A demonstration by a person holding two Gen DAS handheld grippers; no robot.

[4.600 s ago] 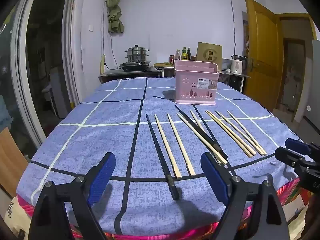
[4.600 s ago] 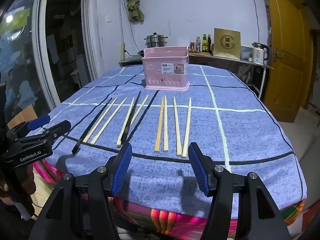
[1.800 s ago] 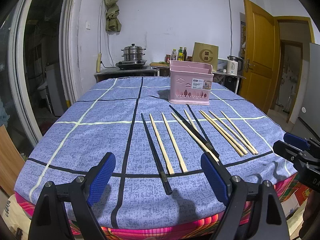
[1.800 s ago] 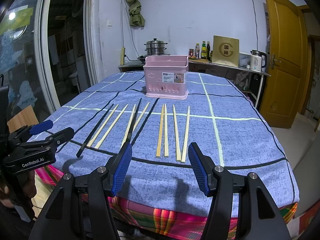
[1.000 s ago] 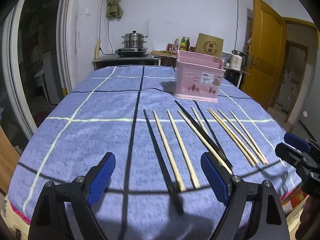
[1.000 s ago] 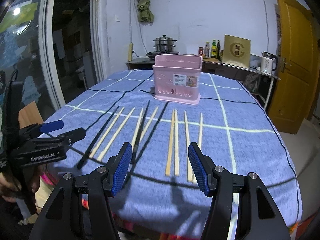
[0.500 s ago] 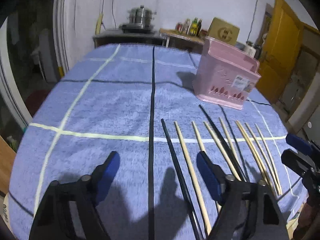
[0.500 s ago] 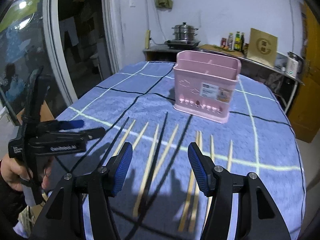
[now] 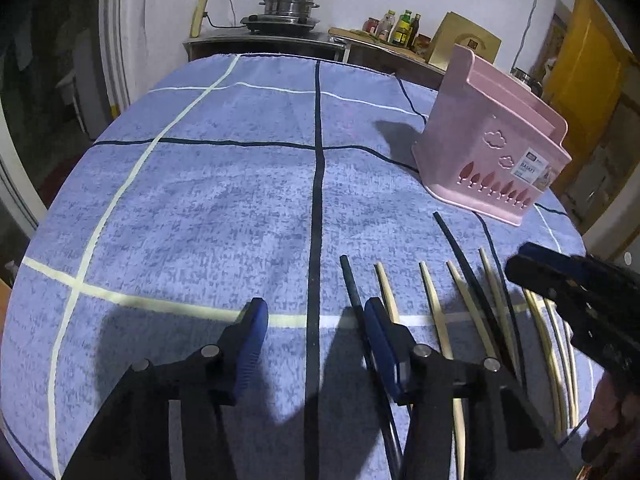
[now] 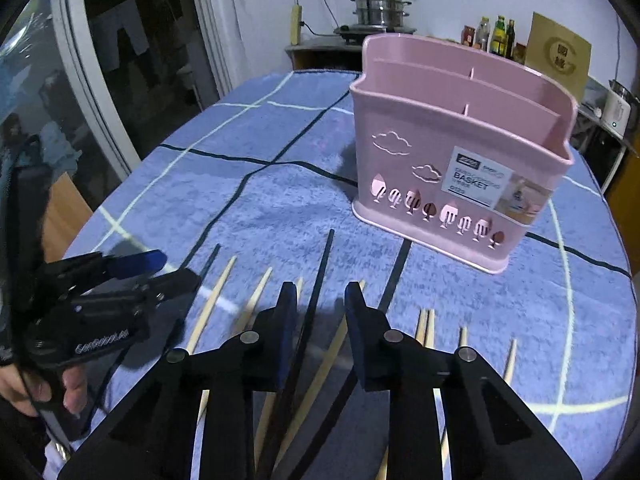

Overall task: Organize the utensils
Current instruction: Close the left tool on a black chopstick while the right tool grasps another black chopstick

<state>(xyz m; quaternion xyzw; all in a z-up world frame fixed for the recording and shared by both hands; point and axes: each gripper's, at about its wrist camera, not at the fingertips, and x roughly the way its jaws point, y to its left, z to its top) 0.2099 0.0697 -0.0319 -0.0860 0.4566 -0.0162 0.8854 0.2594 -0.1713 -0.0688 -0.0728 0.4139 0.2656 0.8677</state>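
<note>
Chopsticks [image 10: 324, 272], black and pale wood, are lying in a row on a blue checked tablecloth [image 9: 200, 208], just in front of a pink utensil basket [image 10: 460, 152] with empty compartments. Both tongs are closing. The right gripper [image 10: 320, 300] is straddling a black chopstick, pads not yet pressing it. The left gripper [image 9: 314, 320] is closing over bare cloth beside the leftmost black chopstick [image 9: 352, 284]. Behind, a steel steamer pot [image 9: 290, 0] and bottles [image 9: 400, 26] are standing on a counter by a white wall.
</note>
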